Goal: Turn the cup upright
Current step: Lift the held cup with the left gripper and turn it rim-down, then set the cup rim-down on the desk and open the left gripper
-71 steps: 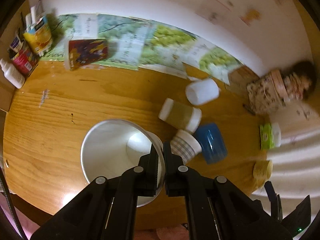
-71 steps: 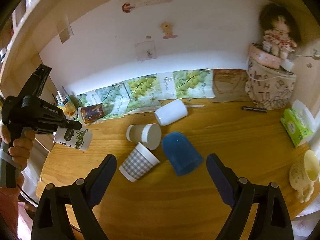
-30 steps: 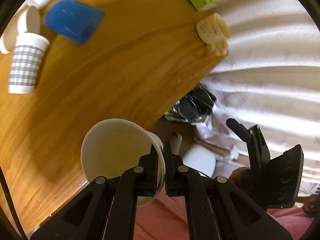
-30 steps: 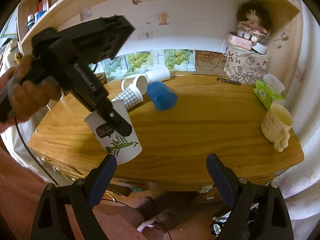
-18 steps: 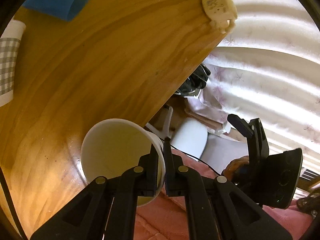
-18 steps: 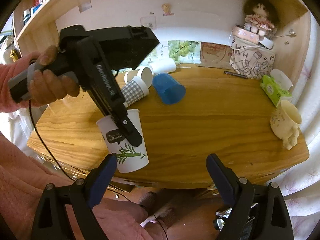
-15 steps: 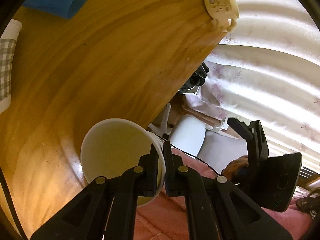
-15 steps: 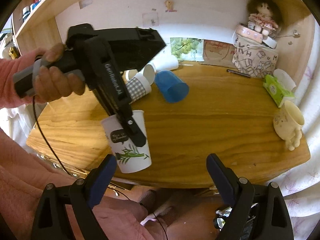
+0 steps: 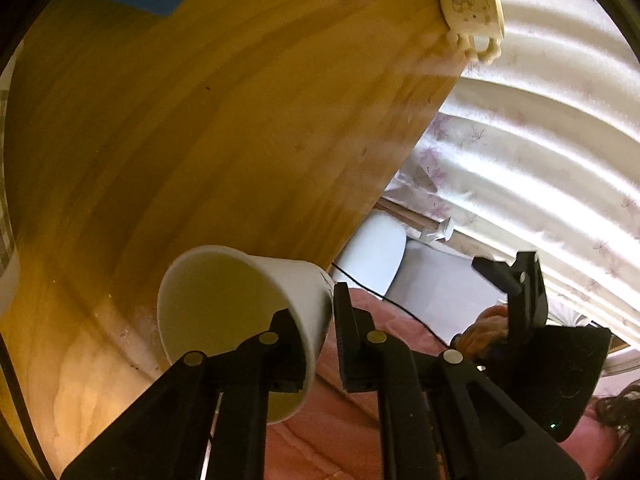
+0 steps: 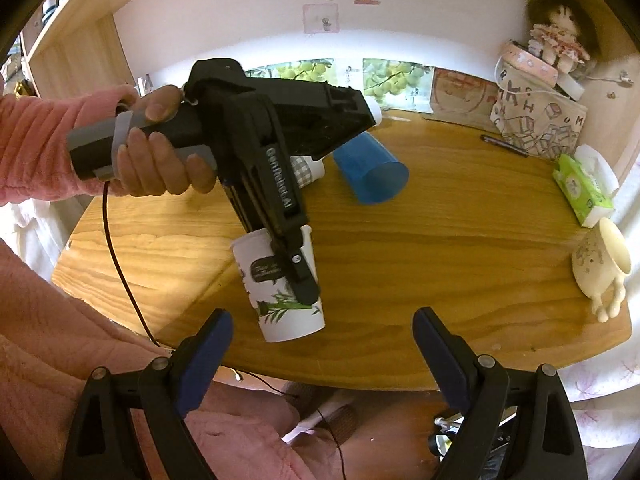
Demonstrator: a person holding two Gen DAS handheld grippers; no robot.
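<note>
Over the desk's [image 9: 240,120] front edge, our left-wrist view shows yellow wood, a cream mug [image 9: 472,4] at the far corner and pleated curtains [image 9: 520,152] beyond. Our left gripper [image 9: 316,334] is opening: one finger sits inside the paper cup [image 9: 224,312], the other stands just clear of its wall.

From the right wrist, we see that cup [image 10: 280,280] upright near the front edge, base on the desk [image 10: 440,260]. A blue cup [image 10: 372,172] lies behind. Our right gripper [image 10: 320,340] is spread wide, grasping nothing.
</note>
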